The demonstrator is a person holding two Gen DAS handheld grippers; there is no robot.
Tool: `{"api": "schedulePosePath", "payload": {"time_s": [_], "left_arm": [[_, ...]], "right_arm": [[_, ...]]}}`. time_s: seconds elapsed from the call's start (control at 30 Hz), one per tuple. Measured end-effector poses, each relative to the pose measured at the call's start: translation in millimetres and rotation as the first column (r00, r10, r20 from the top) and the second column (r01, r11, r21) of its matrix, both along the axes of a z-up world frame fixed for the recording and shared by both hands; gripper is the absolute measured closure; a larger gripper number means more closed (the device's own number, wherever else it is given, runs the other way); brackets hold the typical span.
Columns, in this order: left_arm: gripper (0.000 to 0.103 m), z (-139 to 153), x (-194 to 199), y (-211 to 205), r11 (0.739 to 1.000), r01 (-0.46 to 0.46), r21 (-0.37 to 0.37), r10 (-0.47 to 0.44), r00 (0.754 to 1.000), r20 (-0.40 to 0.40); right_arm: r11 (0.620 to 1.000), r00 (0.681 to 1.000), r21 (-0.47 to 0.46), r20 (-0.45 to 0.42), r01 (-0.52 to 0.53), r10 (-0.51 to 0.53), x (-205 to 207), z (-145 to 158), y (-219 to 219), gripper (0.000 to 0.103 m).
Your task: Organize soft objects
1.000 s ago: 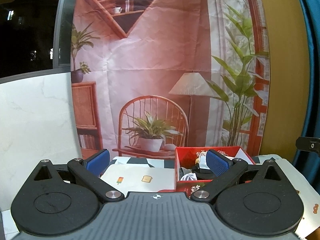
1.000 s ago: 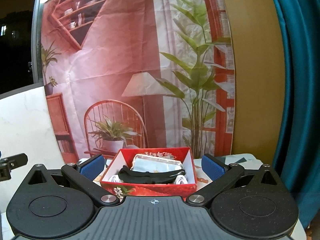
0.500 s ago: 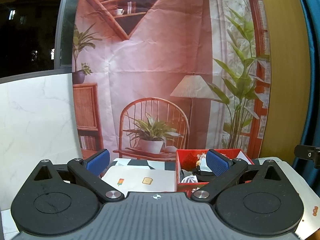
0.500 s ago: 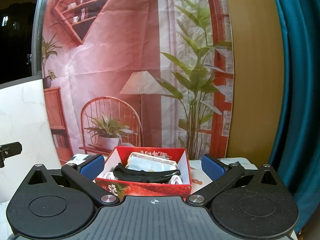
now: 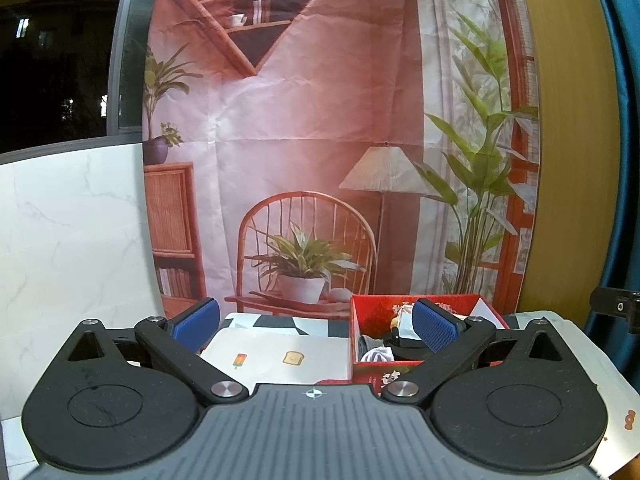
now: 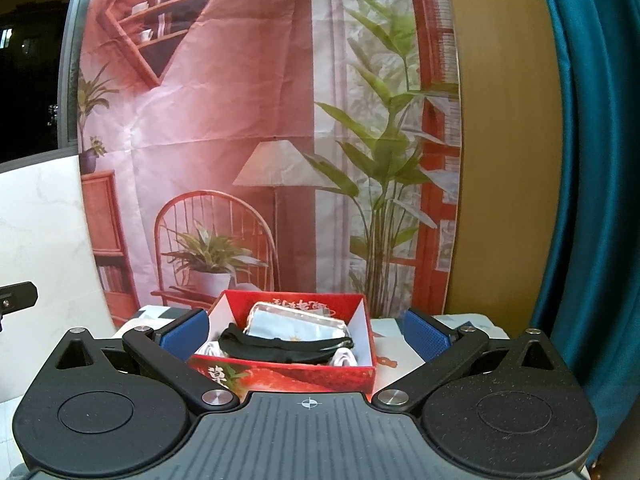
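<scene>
While the left claw point(image 5: 316, 326) hangs spread and empty over the counter point(image 5: 560, 336), the red cardboard box point(image 5: 372, 368) of soft items sits right of centre. From the right wrist, the right claw point(image 6: 306, 334), also spread, frames that box point(image 6: 280, 376); a centred, level descent onto the black fabric band point(image 6: 280, 346) looks wisest.

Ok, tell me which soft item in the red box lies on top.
The black strap-like piece: it drapes across the silvery pouch, with white rolled pieces beneath.

red box point(image 6: 288, 374) open-topped, backdrop point(image 6: 256, 120) close behind
</scene>
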State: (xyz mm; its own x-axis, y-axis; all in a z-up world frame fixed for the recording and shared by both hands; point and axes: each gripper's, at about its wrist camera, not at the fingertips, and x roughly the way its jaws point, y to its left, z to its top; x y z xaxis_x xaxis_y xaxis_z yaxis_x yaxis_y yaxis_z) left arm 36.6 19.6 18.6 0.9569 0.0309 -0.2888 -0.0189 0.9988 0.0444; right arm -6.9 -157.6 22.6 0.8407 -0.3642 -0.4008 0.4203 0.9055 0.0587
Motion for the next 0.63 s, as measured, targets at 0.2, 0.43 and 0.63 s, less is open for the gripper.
{"api": "schedulePosePath", "payload": {"time_s": [0.2,0.43,0.63], "left_arm": [[0.0,-2.4,-1.0,0.9,1.0,0.004,-0.003,-0.004,1.0,-0.007],[0.0,-2.1,-1.0,2.9,1.0,0.015,-0.002,-0.015,1.0,0.0],[0.0,-2.6,-1.7,4.4,1.0,0.022,-0.005,-0.022,1.0,0.01]], "right_arm": [[1.0,1.0,-0.001,-0.001,0.003,-0.003,-0.7,-0.3,-1.5,0.0],[1.0,1.0,0.0,0.0,0.005,-0.005,-1.3,-0.5,-3.0,0.0],[1.0,1.0,0.003,-0.002,0.006,-0.006,-0.9,-0.5,-2.5,0.0]]}}
